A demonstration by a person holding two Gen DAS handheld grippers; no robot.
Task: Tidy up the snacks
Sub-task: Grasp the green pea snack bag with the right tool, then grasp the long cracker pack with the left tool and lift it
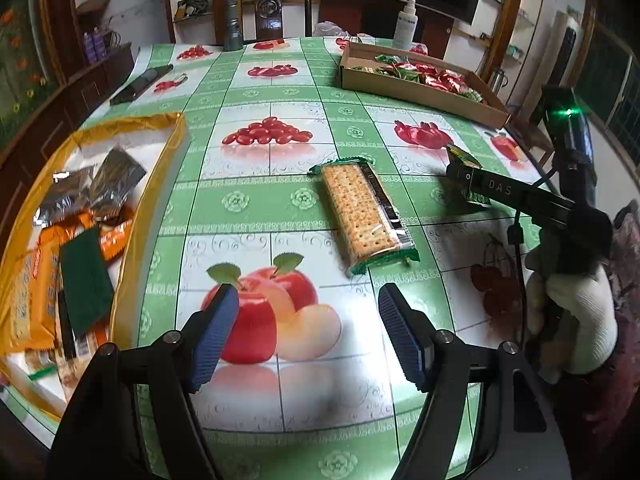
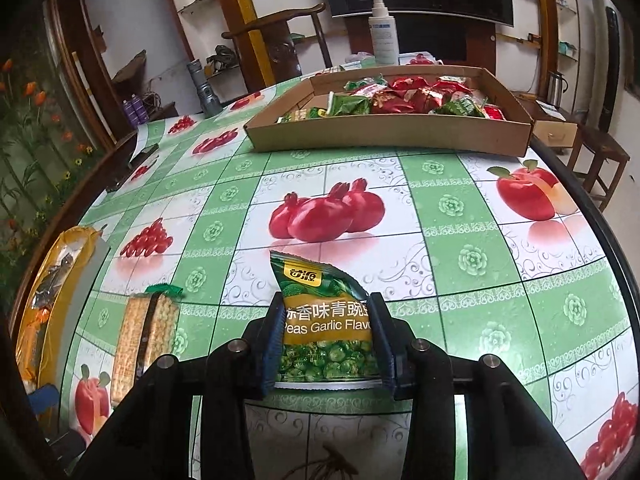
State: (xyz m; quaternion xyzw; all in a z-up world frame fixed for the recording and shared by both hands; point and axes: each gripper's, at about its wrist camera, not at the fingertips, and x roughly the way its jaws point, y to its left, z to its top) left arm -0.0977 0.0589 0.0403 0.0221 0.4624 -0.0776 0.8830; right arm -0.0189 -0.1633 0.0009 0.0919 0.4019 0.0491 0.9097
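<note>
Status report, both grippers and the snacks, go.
Left gripper open, empty, hovering short of cracker pack. Right gripper shut on garlic peas packet. Cardboard tray ahead, path unobstructed.

Landmark: cracker pack (image 1: 366, 216), lying flat mid-table. Open tablecloth (image 1: 256, 208) on its near, far and left sides, wide enough for a gripper to pass. Left of that strip, the yellow-rimmed bag (image 1: 176, 128) of snacks blocks the table edge. Just right of the pack, the right gripper (image 1: 466, 178) and its pea packet (image 1: 464, 156) crowd the lane. Far right beyond, the cardboard tray (image 1: 420, 88) walls off the corner, spray bottle (image 1: 405, 24) behind it.
</note>
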